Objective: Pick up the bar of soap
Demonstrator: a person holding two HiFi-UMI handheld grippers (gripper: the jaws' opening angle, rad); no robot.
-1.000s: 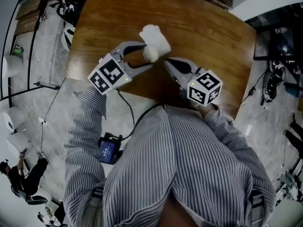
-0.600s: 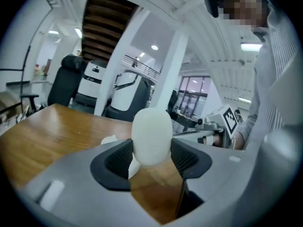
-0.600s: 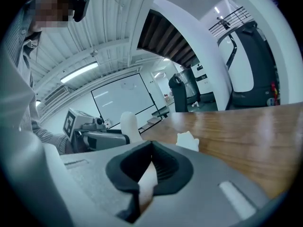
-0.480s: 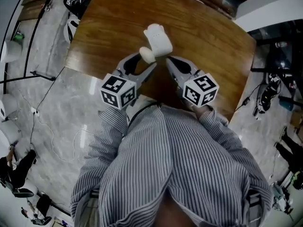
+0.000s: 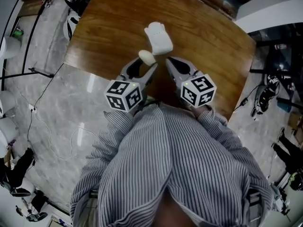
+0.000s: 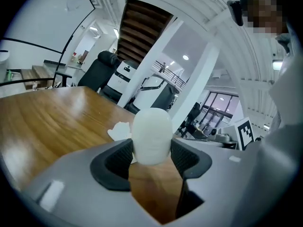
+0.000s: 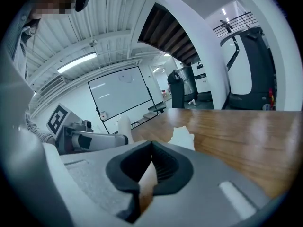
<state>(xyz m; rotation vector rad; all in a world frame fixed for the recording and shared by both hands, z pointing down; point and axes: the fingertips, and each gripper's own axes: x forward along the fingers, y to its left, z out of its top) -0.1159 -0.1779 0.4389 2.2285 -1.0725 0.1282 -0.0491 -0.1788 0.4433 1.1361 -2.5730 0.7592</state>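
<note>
The bar of soap (image 5: 147, 57) is a smooth white oval, held off the wooden table (image 5: 203, 37) by my left gripper (image 5: 145, 64), which is shut on it. In the left gripper view the soap (image 6: 151, 135) stands upright between the two dark pads (image 6: 116, 161). My right gripper (image 5: 169, 63) hovers just right of the left one, shut with nothing between its jaws. From the right gripper view (image 7: 150, 150) the soap (image 7: 124, 125) shows to the left, beyond the left gripper's grey arm.
A crumpled white cloth or paper (image 5: 158, 37) lies on the table beyond both grippers, also seen as a cloth (image 7: 182, 137) ahead of the right jaws. The table's near edge runs under the grippers; stands, cables and floor gear lie at the left.
The left gripper has drawn back toward the person and the table's near edge, carrying the soap away from the white cloth. The right gripper barely moved.
</note>
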